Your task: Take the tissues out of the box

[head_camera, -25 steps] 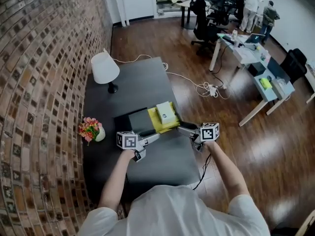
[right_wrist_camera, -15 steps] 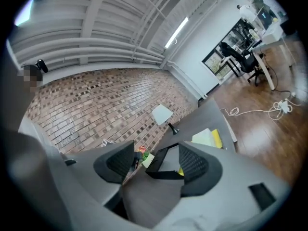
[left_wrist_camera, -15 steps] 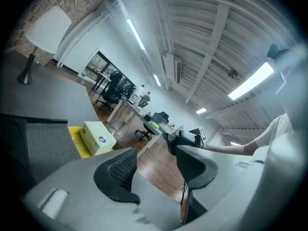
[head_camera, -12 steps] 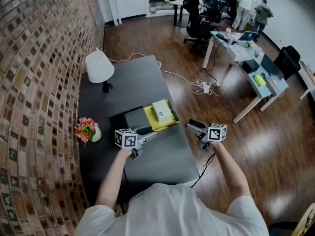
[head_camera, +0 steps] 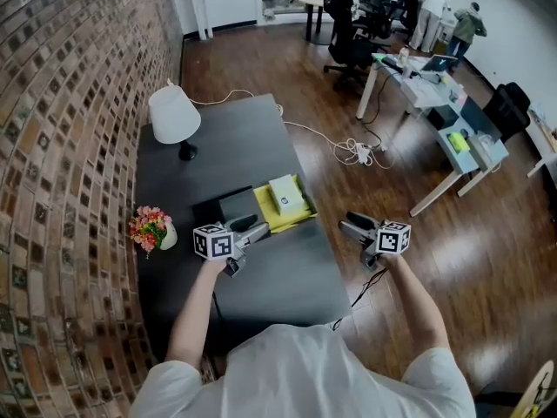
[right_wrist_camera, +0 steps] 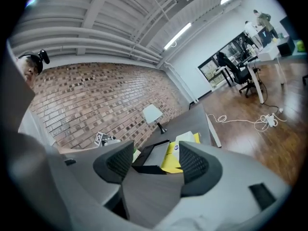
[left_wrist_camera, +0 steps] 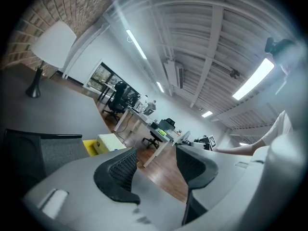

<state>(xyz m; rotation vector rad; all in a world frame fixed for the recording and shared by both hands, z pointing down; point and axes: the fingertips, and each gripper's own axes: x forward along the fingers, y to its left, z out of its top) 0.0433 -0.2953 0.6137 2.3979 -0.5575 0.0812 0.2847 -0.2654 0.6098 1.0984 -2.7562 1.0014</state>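
The tissue box (head_camera: 285, 196) is a pale box lying on a yellow sheet (head_camera: 294, 215) in the middle of the dark grey table (head_camera: 278, 277). In the head view my left gripper (head_camera: 259, 227) hovers just left of the yellow sheet, shut and empty, pointing toward the box. My right gripper (head_camera: 348, 223) hangs past the table's right edge over the wooden floor, shut with nothing in it. From the left gripper view the box (left_wrist_camera: 111, 141) shows beyond the left gripper (left_wrist_camera: 154, 165). The right gripper view has the box (right_wrist_camera: 185, 139) behind the right gripper (right_wrist_camera: 155, 163).
A black tray-like object (head_camera: 235, 205) lies left of the yellow sheet. A white lamp (head_camera: 174, 118) stands at the table's far end and a small flower pot (head_camera: 150, 228) near the brick wall. Cables (head_camera: 361, 155), desks and chairs fill the floor to the right.
My right gripper has drawn away from the box to the right and now sits off the table's edge. The left gripper has shifted slightly left. Both stayed shut.
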